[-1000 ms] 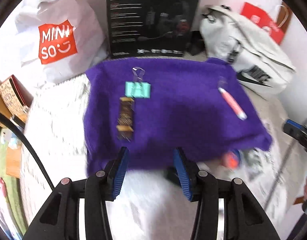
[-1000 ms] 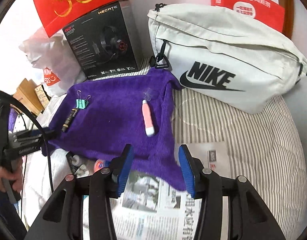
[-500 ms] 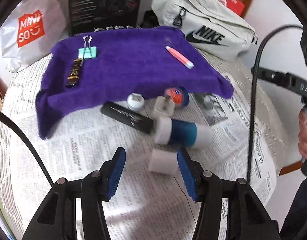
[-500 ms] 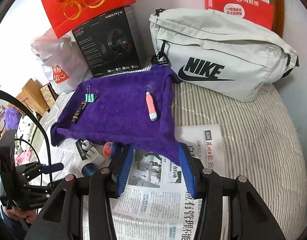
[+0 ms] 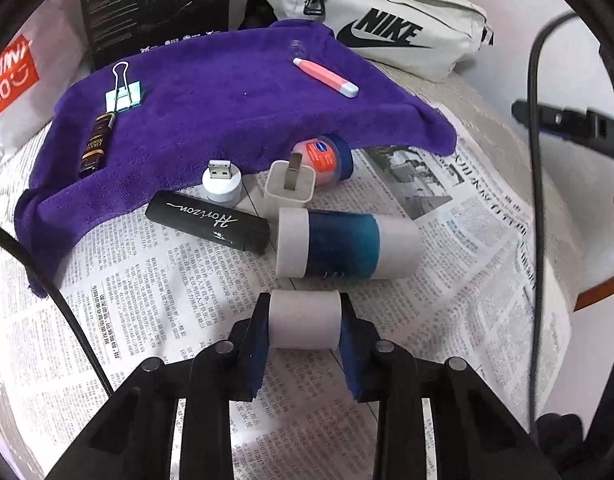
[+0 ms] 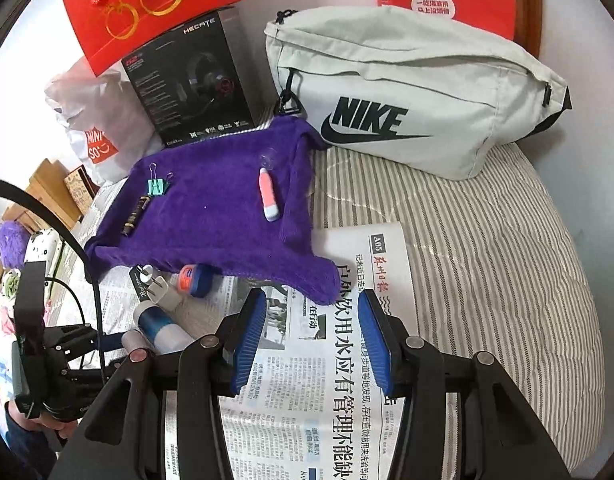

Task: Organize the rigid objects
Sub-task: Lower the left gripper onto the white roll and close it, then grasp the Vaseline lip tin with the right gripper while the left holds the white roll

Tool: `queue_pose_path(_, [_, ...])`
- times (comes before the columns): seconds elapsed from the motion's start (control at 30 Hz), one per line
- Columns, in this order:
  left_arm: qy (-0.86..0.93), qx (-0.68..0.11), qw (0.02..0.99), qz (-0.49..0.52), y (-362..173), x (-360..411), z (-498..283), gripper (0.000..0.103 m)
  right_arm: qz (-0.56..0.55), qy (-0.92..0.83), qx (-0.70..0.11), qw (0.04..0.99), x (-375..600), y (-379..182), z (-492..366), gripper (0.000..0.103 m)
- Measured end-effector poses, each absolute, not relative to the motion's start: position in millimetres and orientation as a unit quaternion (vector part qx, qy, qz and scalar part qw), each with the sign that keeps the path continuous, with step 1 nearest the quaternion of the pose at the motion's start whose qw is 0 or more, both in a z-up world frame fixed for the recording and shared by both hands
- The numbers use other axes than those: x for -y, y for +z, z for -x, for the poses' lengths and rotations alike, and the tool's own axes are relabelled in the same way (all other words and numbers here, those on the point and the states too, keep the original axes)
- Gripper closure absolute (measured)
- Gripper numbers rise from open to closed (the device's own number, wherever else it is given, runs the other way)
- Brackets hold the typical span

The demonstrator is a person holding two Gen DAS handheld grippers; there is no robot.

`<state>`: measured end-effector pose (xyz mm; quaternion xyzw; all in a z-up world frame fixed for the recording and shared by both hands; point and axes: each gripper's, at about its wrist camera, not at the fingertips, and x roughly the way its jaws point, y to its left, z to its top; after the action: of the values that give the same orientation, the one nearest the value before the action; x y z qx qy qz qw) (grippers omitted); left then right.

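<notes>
Left gripper (image 5: 305, 326): jaws just closed in, both pads now pressed on the small white cylinder (image 5: 304, 325) lying on the newspaper (image 5: 147, 320). Right gripper (image 6: 312, 340): spread, nothing between its pads, over newsprint.

Just ahead of the left fingertips: blue-and-white tube (image 5: 347, 244), black case (image 5: 207, 222), white charger plug (image 5: 290, 186), USB light (image 5: 222, 181), red-lidded jar (image 5: 327, 154). Farther ahead: purple towel (image 5: 227, 104) with binder clip (image 5: 123, 94), brown stick (image 5: 95, 146), pink pen (image 5: 326, 77).

Step judged: grasp made. Next calls for a clean lift, then a carry forward onto the towel, clear of the tube.

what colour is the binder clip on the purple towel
Mint green with silver wire handles, clearest in the left wrist view.
</notes>
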<state>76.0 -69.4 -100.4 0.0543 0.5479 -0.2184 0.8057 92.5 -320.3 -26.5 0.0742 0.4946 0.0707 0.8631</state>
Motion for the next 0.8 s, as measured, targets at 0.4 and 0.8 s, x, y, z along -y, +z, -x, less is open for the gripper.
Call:
queue_pose_path(0.4, [-0.120,-0.555,0.822,-0.033,-96.1,-0.1,-83.5,0.074,-0.062,0.138,-0.524,0.838,265.8,-55.7,-106.8,0.055])
queue_pose_path(0.8, [-0.115,-0.555,0.824,-0.005,-103.6,-23.1,-88.5,0.074,-0.045,0.154,-0.540,0.826,201.9,-83.5,-143.6,0.063])
